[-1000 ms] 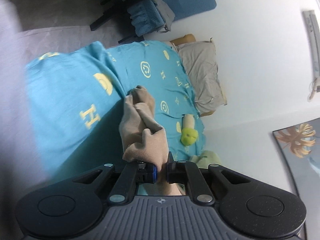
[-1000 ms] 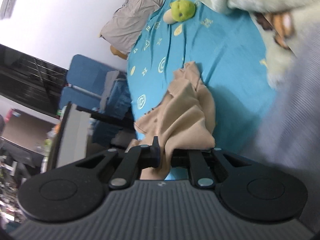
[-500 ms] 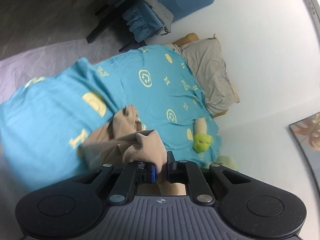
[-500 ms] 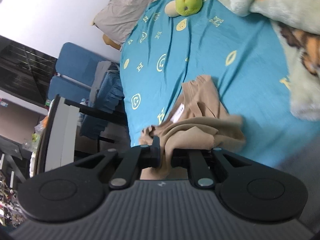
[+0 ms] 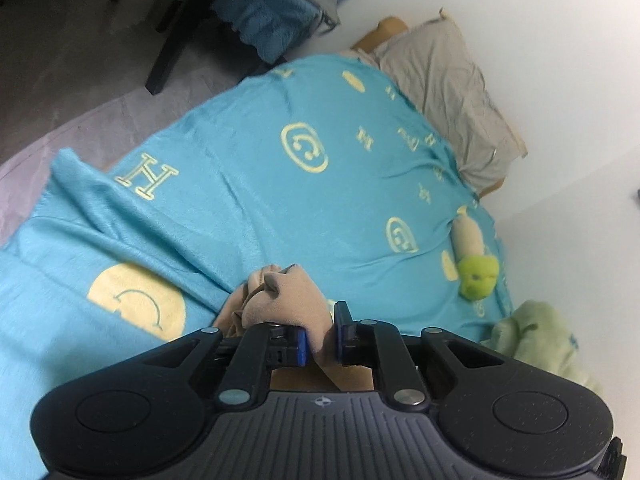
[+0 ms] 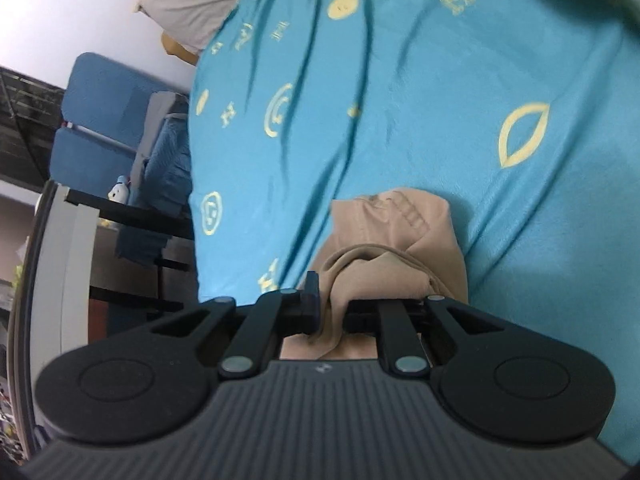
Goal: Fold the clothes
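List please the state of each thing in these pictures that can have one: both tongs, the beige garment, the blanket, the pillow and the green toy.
left tongs: shut on the beige garment
right tongs: shut on the beige garment
beige garment: bunched, held at two places
blue blanket: spread on the bed, wrinkled
grey pillow: lying by the wall, creased
green plush toy: lying on the blanket
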`<state>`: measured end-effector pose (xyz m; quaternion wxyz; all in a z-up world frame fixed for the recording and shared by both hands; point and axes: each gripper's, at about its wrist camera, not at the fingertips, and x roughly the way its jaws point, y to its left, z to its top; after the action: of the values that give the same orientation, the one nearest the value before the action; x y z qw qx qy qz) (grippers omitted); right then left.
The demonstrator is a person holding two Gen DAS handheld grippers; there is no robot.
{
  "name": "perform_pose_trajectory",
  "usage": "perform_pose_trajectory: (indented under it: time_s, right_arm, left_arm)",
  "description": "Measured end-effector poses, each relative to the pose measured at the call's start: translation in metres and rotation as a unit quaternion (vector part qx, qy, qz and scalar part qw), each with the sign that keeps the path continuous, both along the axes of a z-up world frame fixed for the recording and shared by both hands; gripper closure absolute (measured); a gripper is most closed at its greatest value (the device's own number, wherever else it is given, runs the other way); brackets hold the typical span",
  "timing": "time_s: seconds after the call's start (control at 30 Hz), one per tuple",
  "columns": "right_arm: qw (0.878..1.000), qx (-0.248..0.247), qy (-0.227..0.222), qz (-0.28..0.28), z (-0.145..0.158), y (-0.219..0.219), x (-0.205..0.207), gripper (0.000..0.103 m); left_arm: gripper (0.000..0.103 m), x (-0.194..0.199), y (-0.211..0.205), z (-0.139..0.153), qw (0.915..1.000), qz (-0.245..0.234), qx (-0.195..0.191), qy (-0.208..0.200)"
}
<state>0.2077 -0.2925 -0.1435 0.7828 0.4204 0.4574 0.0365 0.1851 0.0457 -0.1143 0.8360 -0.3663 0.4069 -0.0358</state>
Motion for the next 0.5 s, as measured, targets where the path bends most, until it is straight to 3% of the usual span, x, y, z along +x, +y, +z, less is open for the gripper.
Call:
perform_pose_trajectory:
  time_s: [0.13, 0.3, 0.4, 0.43, 0.47, 0.5]
  right_arm:
    - [1.0, -0.01, 0.011, 0.005, -0.01, 0.002, 0.006, 0.089]
    - [1.0, -0.008, 0.02, 0.004, -0.016, 0.002, 0.005, 0.089]
    - [1.0, -0.011, 0.003, 0.015, -0.01, 0.002, 0.001, 0.083]
    - [1.0, -0.014, -0.005, 0.02, -0.007, 0.002, 0.0, 0.07]
    - [0.999, -0.016, -0.014, 0.025, -0.004, 0.003, -0.002, 0.046]
    - [0.999, -0.016, -0.034, 0.029, 0.001, 0.004, -0.005, 0.033]
  left_arm:
    - [0.089, 0.006, -0.007, -0.004, 0.9995, -0.017, 0.028, -0.002]
    - [0.079, 0.013, -0.015, -0.007, 0.9973, -0.039, 0.062, -0.006]
    - [0.054, 0.008, -0.021, -0.001, 0.9946, -0.054, 0.086, -0.021]
    - [0.046, 0.006, -0.023, 0.0, 0.9932, -0.059, 0.097, -0.026]
    - [0.04, 0.004, -0.025, 0.002, 0.9916, -0.063, 0.108, -0.031]
    - [0.036, 0.002, -0.028, 0.004, 0.9898, -0.068, 0.12, -0.036]
